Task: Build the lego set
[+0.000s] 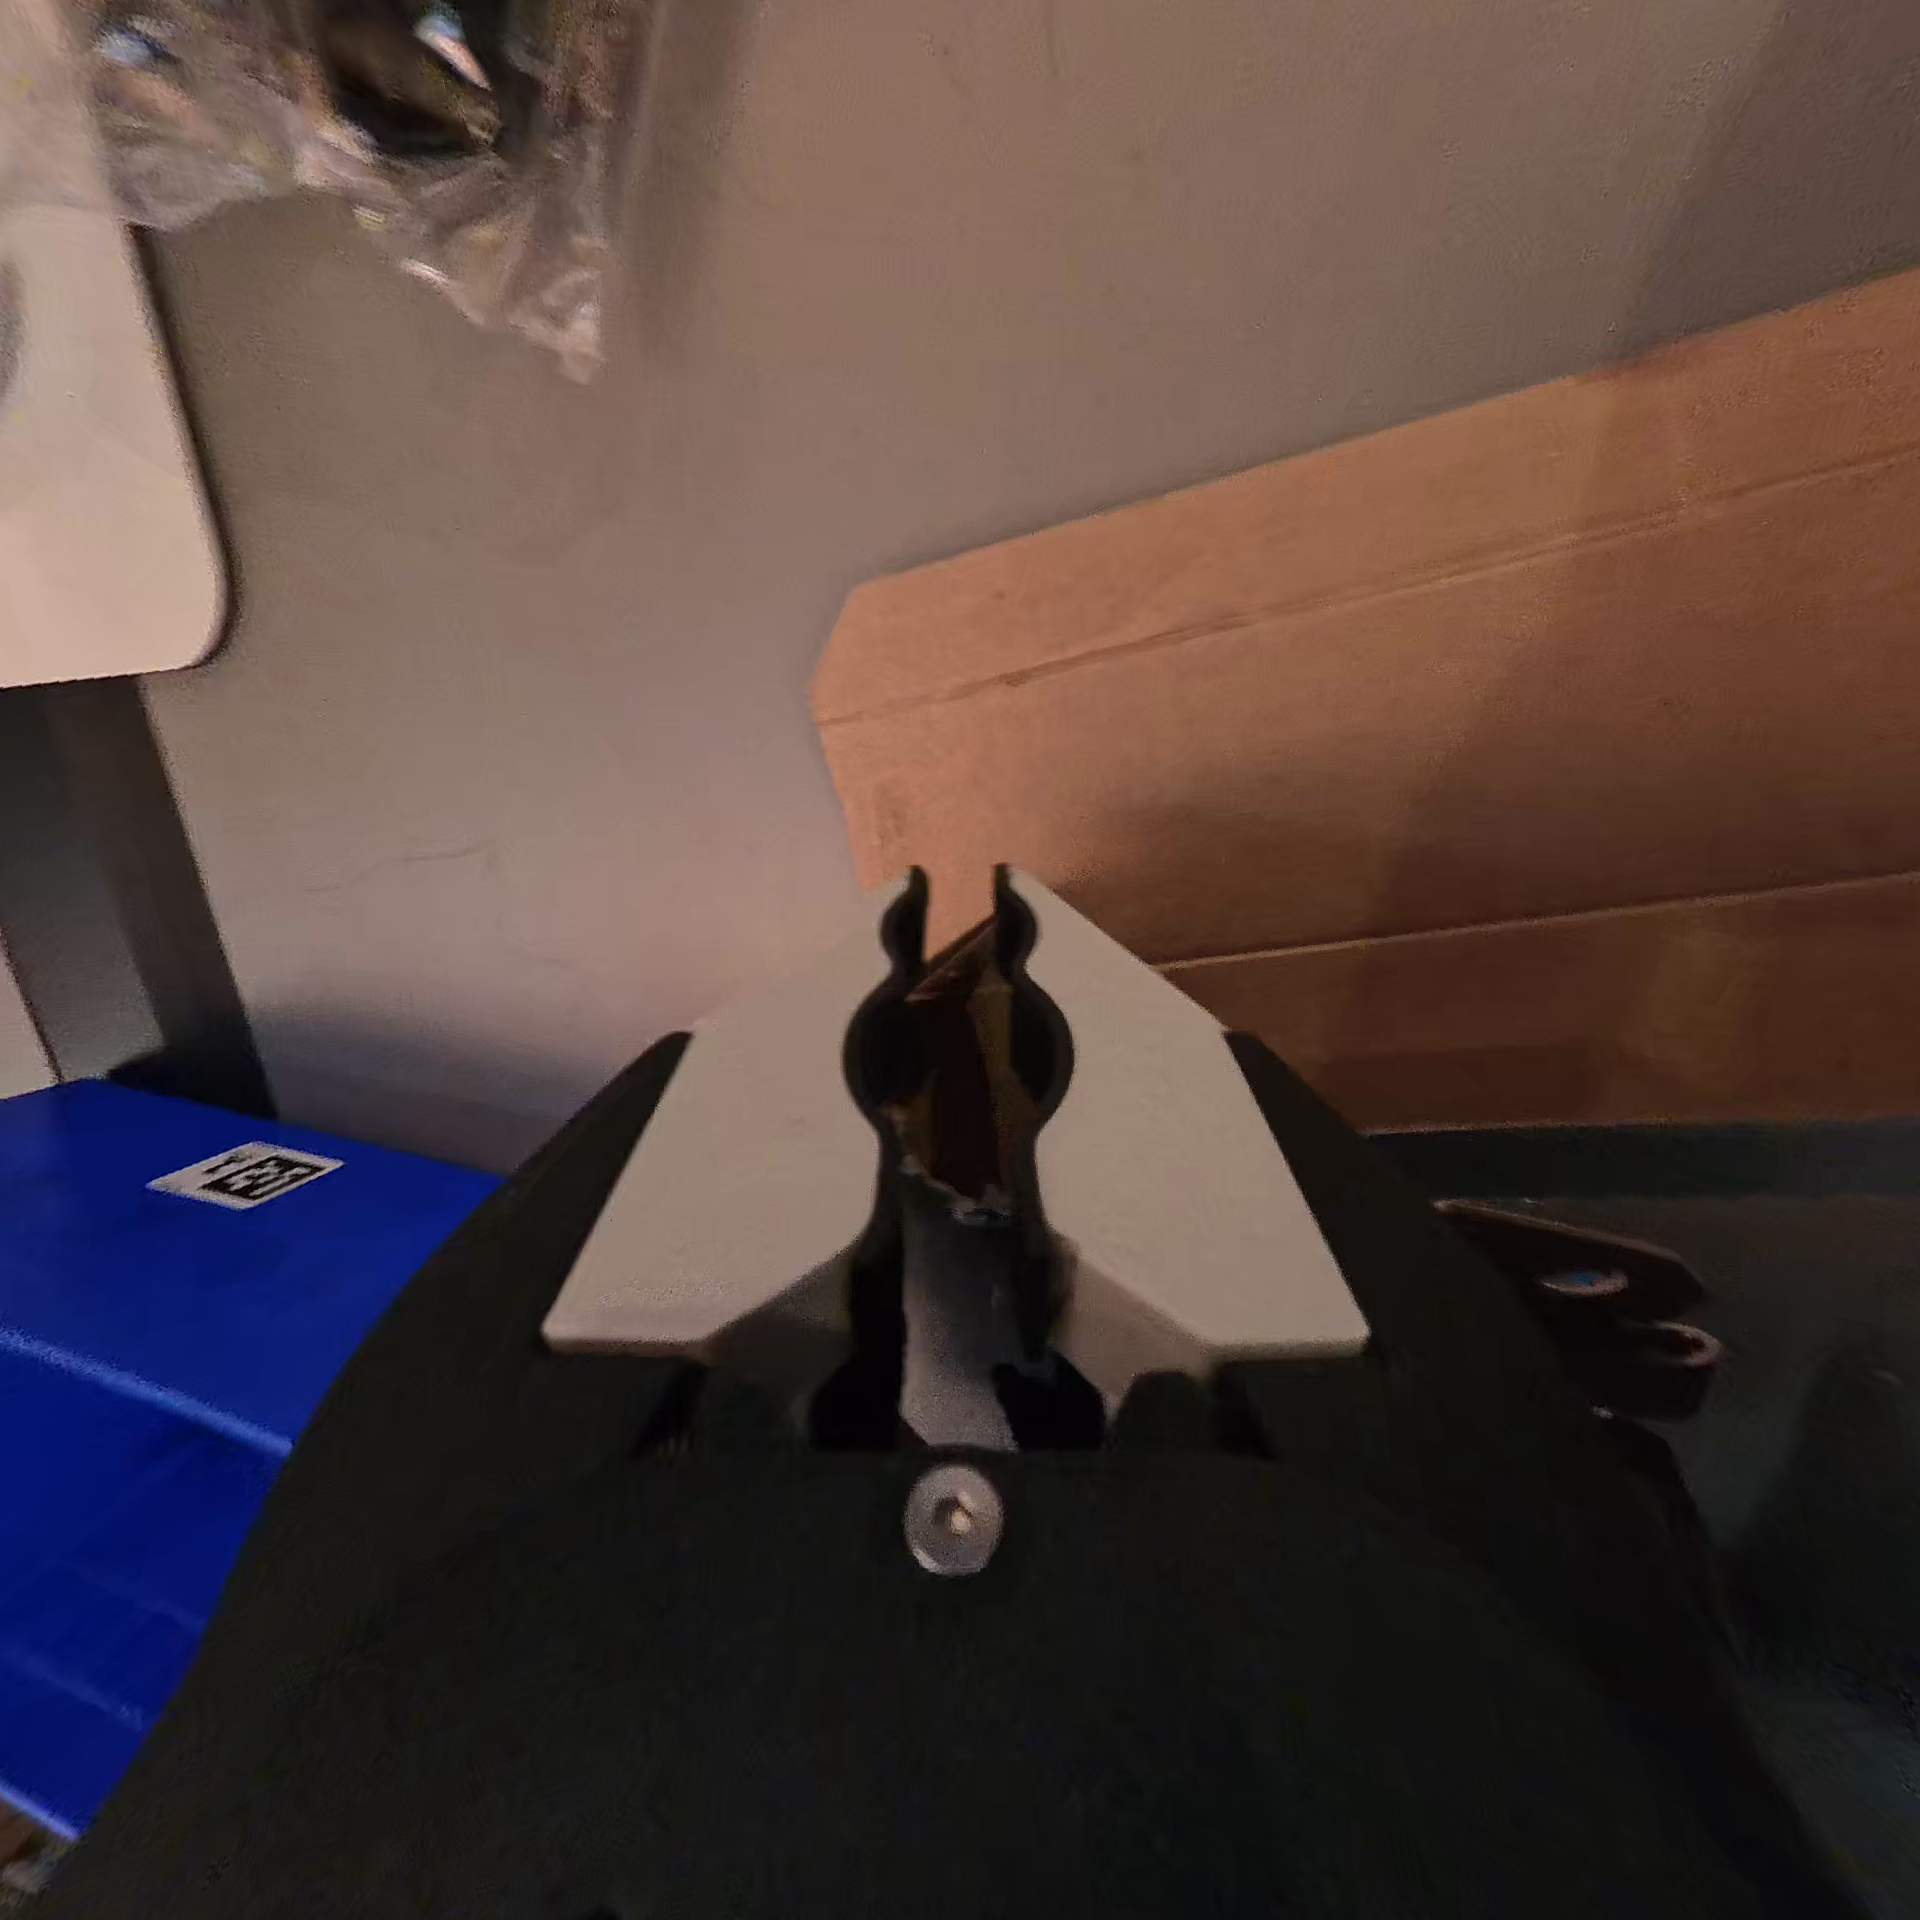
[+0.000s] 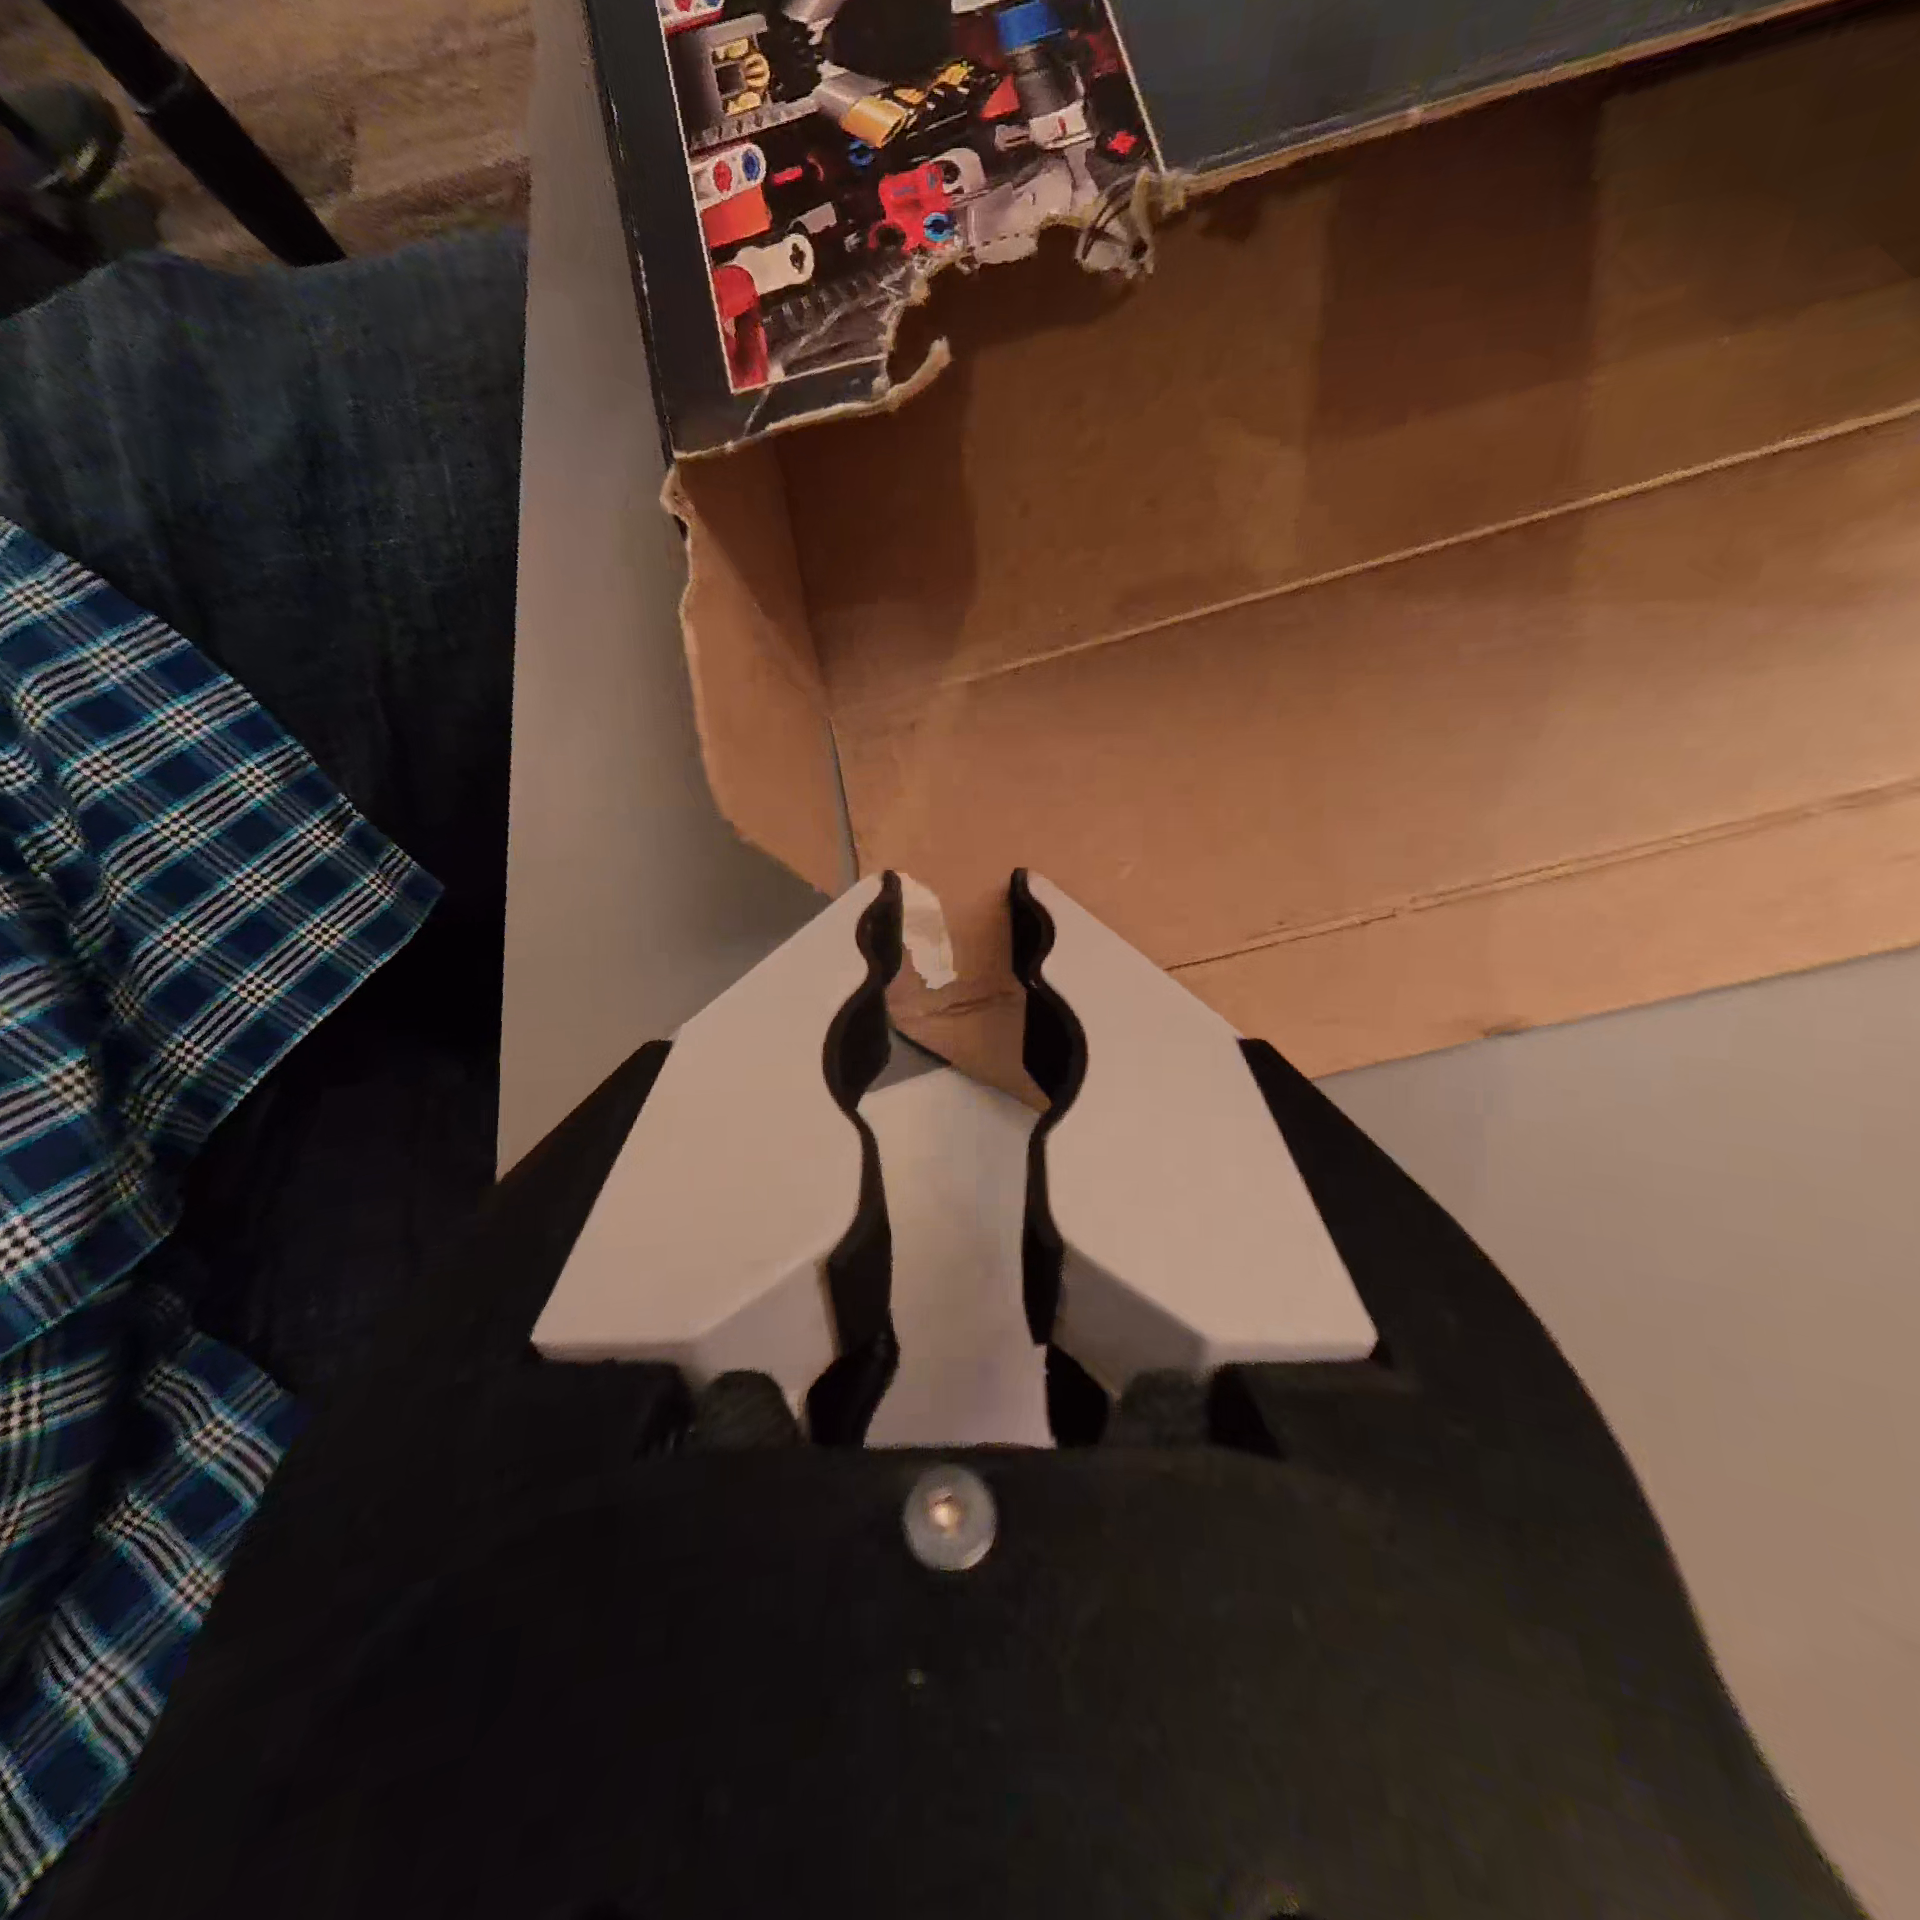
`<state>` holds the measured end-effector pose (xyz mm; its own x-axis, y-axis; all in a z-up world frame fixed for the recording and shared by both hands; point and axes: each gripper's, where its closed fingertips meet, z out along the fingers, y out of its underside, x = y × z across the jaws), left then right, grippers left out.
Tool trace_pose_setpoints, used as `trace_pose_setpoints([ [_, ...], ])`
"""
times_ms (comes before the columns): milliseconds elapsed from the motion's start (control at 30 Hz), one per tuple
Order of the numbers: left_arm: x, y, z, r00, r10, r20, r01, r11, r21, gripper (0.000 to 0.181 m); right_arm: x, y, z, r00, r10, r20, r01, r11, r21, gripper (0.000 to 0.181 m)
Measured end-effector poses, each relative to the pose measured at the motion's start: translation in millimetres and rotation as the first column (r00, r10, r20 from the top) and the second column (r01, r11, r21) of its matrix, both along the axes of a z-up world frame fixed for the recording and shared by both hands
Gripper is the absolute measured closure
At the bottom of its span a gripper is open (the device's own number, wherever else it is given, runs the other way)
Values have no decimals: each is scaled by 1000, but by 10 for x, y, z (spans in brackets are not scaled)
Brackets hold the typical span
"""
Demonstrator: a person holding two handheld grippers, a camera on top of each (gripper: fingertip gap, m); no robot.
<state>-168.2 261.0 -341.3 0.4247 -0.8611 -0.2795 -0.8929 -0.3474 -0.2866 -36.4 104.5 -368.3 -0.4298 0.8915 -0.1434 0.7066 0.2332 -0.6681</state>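
The left gripper [image 1: 958, 883] clenches a dark lego piece [image 1: 961, 1060] between its jaws; the right gripper [image 2: 951, 883] stands released, its tips over the cardboard box [image 2: 1351, 644]

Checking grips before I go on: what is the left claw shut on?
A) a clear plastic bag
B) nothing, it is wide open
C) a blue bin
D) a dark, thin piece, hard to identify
D: in the left wrist view the left claw stands nearly closed, with a dark brownish piece wedged between its fingers.
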Motion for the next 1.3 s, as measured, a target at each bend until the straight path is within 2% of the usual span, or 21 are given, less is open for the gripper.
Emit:
trace_pose_setpoints([
  [33,-3,32,56,999,18,26,-19,1000,21,159,2,-2,17,1000,-11,-4,11,1000,9,162],
  [133,-96,71,184,995,86,59,-88,996,34,133,37,18,92,999,-47,-8,47,999,-11,138],
  [200,-144,45,322,984,146,102,-151,988,41,120,69,81,174,996,-85,-21,84,996,-42,135],
  [267,-223,-47,526,966,211,148,-225,971,80,115,99,193,243,988,-150,-24,147,986,-81,125],
  [333,-428,-214,775,920,339,195,-369,918,144,108,101,364,324,976,-216,-35,212,973,-91,122],
  [433,-507,-822,1047,825,474,308,-539,824,174,93,-55,676,628,954,-281,-105,273,958,-90,121],
  [533,-243,-1538,1082,752,540,378,-631,755,178,85,-330,1033,918,962,-233,-141,235,972,-6,122],
  [600,-101,-1943,998,700,613,367,-705,676,215,59,-552,1334,897,983,-170,-75,175,982,69,118],
  [633,-50,-2141,921,662,655,364,-745,631,217,57,-682,1479,847,990,-140,-34,143,984,105,111],
  [700,-259,-2578,759,552,778,300,-830,480,282,48,-937,1679,721,997,-71,13,68,981,184,118],
  [733,-333,-2803,649,499,813,299,-862,431,266,46,-1033,1732,598,997,-36,63,21,973,229,119],
  [767,-469,-3024,532,417,860,296,-904,357,235,42,-1115,1767,467,994,-8,107,-20,966,257,118],
  [833,-752,-3340,371,264,903,340,-959,208,194,51,-1232,1733,240,985,46,167,-81,975,206,114],
  [867,-809,-3416,268,180,906,383,-982,143,123,57,-1304,1700,169,984,60,166,-88,982,164,114],
  [900,-851,-3446,189,122,906,406,-992,98,80,59,-1360,1659,119,984,74,161,-95,987,130,114],
  [1000,-990,-3367,148,150,891,428,-980,75,187,63,-1456,1501,88,986,128,102,-138,986,94,128],
  [1033,-1006,-3318,141,164,891,423,-976,85,200,64,-1460,1420,108,985,153,77,-159,984,86,139],
  [1100,-1056,-3216,140,179,887,425,-974,98,206,64,-1455,1347,94,984,164,66,-171,978,119,134],
  [1200,-1160,-3096,143,217,874,434,-967,133,218,67,-1344,1189,66,975,204,88,-214,971,111,155],
  [1300,-1254,-3077,113,258,899,355,-952,174,253,70,-1268,1018,107,968,244,53,-249,958,141,155],
])
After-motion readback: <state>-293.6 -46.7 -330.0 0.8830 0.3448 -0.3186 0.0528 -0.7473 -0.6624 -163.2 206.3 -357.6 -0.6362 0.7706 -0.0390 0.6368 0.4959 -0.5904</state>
